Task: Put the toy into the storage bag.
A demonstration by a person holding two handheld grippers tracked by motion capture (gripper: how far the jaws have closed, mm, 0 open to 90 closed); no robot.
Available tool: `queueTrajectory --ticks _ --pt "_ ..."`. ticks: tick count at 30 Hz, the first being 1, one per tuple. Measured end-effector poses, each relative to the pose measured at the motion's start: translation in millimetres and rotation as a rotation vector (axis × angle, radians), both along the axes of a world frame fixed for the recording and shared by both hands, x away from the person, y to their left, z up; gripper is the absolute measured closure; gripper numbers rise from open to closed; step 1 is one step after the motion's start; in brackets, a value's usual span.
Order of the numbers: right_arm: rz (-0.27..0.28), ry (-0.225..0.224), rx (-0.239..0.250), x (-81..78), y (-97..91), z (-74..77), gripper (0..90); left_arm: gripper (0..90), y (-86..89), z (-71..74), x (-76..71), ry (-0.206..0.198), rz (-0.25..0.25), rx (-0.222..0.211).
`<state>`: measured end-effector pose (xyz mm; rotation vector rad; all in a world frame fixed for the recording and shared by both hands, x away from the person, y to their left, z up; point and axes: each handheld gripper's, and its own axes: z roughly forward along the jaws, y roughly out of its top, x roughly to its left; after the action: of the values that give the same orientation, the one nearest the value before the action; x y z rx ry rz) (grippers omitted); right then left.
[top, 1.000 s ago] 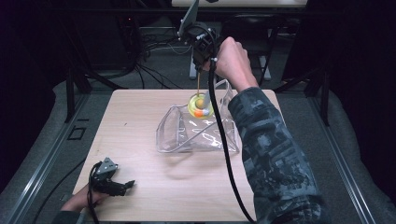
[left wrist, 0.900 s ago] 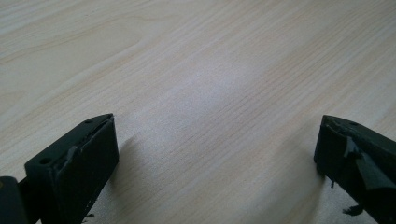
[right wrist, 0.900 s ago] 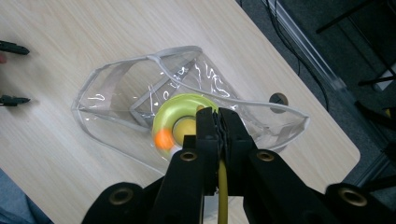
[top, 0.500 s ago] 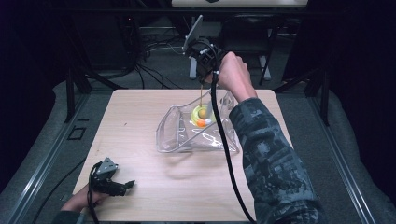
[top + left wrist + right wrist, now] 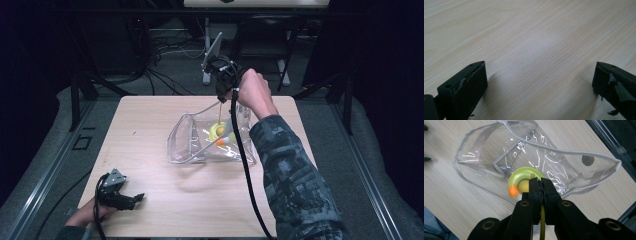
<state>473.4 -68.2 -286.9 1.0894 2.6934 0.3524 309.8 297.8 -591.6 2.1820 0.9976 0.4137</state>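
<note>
A clear plastic pouch (image 5: 187, 145) lies open on the wooden table (image 5: 150, 115), right of centre. Above its far side my right gripper (image 5: 223, 95) points down, shut on a thin yellow cord (image 5: 220, 111). From the cord hangs a yellow-green ring toy (image 5: 218, 132) with an orange bit, low inside the pouch mouth. In the right gripper view the closed right gripper (image 5: 540, 181) pinches the cord (image 5: 542, 218) just over the toy (image 5: 520, 181) and the pouch (image 5: 484, 155). My left gripper (image 5: 134, 199) rests at the table's front left, and its left gripper (image 5: 540, 80) jaws stand open over bare wood.
The right gripper's black cable (image 5: 245, 165) trails across the pouch toward the front edge. A small round mark (image 5: 588, 160) sits on the table behind the pouch. Dark frame rails (image 5: 370, 185) and floor cables (image 5: 165, 75) surround the table.
My right hand has come down, and the toy has sunk from above the pouch rim into its mouth. The left gripper has stayed put.
</note>
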Motion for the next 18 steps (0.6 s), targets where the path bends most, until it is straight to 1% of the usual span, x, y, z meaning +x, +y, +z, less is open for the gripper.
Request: queueTrajectory --ticks 2,3,6,8,10,12,18 --pt "-0.005 0.001 0.004 -0.4 -0.8 -1.9 87.1 0.1 0.0 0.0 0.0 0.000 0.000 0.000" --pt "-0.002 0.004 -0.002 -0.5 -1.9 -2.9 87.1 0.1 0.0 0.0 0.0 0.000 0.000 0.000" --pt "-0.009 0.014 -0.002 -1.1 -4.8 -10.3 86.9 0.1 -0.1 0.0 0.0 0.000 0.000 0.000" --pt "-0.008 0.026 -0.018 -0.7 -6.0 -15.6 87.4 0.1 0.0 0.0 0.0 0.000 0.000 0.000" --pt "-0.012 0.027 -0.024 -0.7 -6.1 -17.8 87.7 0.1 0.0 0.0 0.0 0.000 0.000 0.000" --pt "-0.023 0.041 -0.041 -0.2 -7.9 -25.5 88.0 0.1 0.0 0.0 0.0 0.000 0.000 0.000" --pt "-0.037 0.054 -0.055 0.1 -12.1 -34.0 87.8 0.1 0.0 0.0 0.0 0.000 0.000 0.000"
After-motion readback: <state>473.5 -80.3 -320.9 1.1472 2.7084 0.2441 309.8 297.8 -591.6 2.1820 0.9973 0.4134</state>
